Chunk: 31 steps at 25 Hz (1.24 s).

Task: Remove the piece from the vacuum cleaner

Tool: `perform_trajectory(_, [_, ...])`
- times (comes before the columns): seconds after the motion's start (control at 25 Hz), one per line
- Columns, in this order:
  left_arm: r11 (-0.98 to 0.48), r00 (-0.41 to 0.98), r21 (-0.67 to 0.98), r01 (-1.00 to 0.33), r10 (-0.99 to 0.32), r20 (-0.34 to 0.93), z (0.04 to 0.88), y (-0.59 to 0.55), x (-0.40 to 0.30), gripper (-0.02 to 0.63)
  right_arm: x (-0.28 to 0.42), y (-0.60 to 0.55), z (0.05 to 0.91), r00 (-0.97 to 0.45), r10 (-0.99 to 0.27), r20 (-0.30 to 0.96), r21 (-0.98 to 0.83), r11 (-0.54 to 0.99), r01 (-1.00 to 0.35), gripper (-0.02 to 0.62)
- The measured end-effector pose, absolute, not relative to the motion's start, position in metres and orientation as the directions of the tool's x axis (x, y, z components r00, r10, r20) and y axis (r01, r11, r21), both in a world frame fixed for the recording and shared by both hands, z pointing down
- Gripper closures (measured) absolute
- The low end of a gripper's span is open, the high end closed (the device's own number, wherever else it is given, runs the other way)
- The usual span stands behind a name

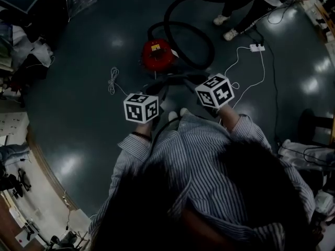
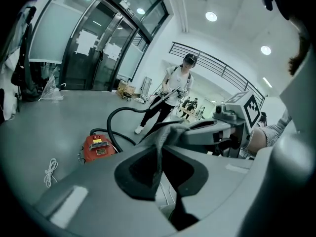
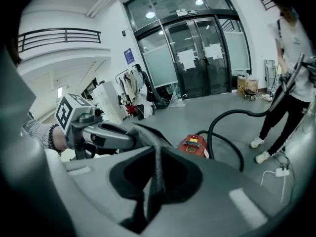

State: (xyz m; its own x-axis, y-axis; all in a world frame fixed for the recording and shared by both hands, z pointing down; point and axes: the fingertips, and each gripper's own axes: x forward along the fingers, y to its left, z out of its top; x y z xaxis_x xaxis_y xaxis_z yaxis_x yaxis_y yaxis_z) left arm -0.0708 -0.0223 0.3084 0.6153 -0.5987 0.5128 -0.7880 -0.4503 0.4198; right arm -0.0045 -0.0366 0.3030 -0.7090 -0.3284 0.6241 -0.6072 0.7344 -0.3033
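Note:
A red vacuum cleaner point(image 1: 156, 54) stands on the dark floor with its black hose point(image 1: 194, 35) looping off to the right. I hold a thin grey, cloth-like piece point(image 1: 178, 79) in the air above the floor, in front of me. My left gripper point(image 1: 162, 88) is shut on one end of it and my right gripper point(image 1: 191, 81) on the other, tips facing each other. In the left gripper view the piece point(image 2: 167, 132) runs between the left gripper point(image 2: 160, 151) jaws to the right gripper point(image 2: 187, 135). The right gripper view shows the piece point(image 3: 150, 135) pinched in the right gripper point(image 3: 157, 154), the vacuum cleaner point(image 3: 193, 144) behind.
Another person point(image 1: 246, 7) stands beyond the vacuum cleaner and holds the hose's wand point(image 2: 165, 97). A white coiled cord point(image 1: 112, 80) lies left of the machine; a white power strip point(image 1: 256, 47) with cable lies to its right. Glass doors point(image 3: 197, 58) and a clothes rack point(image 3: 131, 90) line the far wall.

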Motion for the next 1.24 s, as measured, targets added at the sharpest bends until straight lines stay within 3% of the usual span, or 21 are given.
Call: perform_trajectory(1.24, [-0.491, 0.671, 0.457, -0.741, -0.563, 0.483, 0.298, -0.026, -0.052, 0.575, 0.010, -0.049, 0.290, -0.737, -0.368, 0.567, -0.355, 0.699, -0.621, 0.574])
